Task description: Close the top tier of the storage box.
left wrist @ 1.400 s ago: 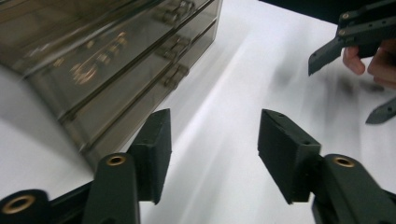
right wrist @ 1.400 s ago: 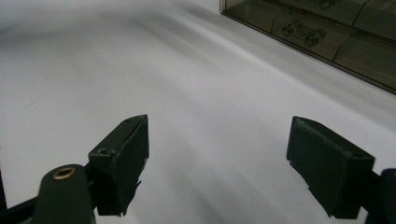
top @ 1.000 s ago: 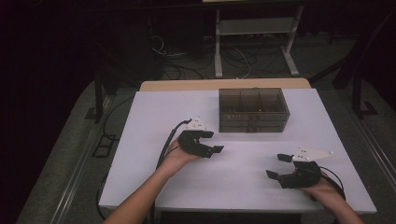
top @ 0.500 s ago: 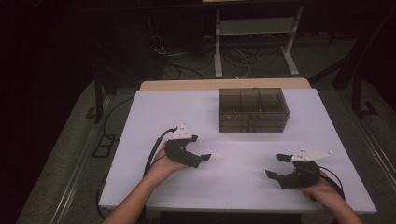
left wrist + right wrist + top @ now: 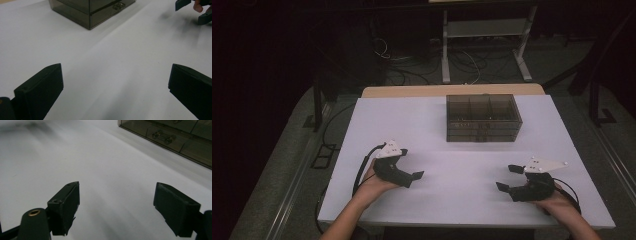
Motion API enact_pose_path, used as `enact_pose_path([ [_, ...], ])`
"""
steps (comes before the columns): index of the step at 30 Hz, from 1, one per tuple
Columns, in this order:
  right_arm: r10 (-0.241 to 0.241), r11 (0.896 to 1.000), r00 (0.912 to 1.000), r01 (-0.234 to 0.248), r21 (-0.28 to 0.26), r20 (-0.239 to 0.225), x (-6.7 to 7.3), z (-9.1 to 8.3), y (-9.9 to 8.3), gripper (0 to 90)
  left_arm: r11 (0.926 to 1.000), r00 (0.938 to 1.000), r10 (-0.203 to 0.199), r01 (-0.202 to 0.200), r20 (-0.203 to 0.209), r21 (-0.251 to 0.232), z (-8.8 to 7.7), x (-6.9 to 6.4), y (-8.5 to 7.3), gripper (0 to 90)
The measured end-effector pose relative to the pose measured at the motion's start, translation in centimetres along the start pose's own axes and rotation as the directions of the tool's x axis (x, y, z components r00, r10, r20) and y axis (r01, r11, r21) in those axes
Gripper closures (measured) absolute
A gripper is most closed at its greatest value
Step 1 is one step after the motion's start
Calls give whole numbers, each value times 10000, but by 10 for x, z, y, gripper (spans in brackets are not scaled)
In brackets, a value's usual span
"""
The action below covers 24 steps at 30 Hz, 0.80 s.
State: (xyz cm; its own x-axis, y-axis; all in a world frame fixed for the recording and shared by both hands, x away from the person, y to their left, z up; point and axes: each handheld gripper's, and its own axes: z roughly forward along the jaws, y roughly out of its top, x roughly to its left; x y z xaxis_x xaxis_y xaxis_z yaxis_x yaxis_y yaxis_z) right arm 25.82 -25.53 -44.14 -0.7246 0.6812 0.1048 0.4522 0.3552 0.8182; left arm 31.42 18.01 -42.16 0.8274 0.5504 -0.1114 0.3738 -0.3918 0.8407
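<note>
A smoky see-through drawer box [image 5: 483, 117] stands on the white table [image 5: 432, 125], toward the back and right of centre. My left gripper [image 5: 409, 165] rests near the front left, well short of the box, pointing right. Its jaws have just been opening and now stand wide apart with nothing between them. In the left gripper view the left gripper [image 5: 115, 85] frames bare tabletop, with the box [image 5: 90, 10] far ahead. My right gripper [image 5: 508, 177] sits at the front right, open and empty. The right gripper [image 5: 116, 205] faces bare table, with the box [image 5: 175, 135] at upper right.
The right gripper [image 5: 197, 10] appears at the top right of the left gripper view. Behind the table stand a metal rack [image 5: 484, 30] and loose cables [image 5: 387, 55] on the floor. A cable [image 5: 362, 170] trails from the left gripper.
My left hand has moved left and toward the table's front, away from the box, and its jaws have spread wider. The right hand and gripper have kept still.
</note>
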Motion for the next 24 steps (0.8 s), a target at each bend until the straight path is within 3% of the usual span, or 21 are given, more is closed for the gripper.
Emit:
enact_pose_path([
  [14,-11,10000,10000,11,-17,-8,0,0,1,205,9996,9996,-282,281,-77,-81,-27,-3,-26,0],
  [24,-22,10000,10000,22,-14,13,0,0,1,204,9994,9994,-344,344,-71,76,-27,-3,-30,0],
])
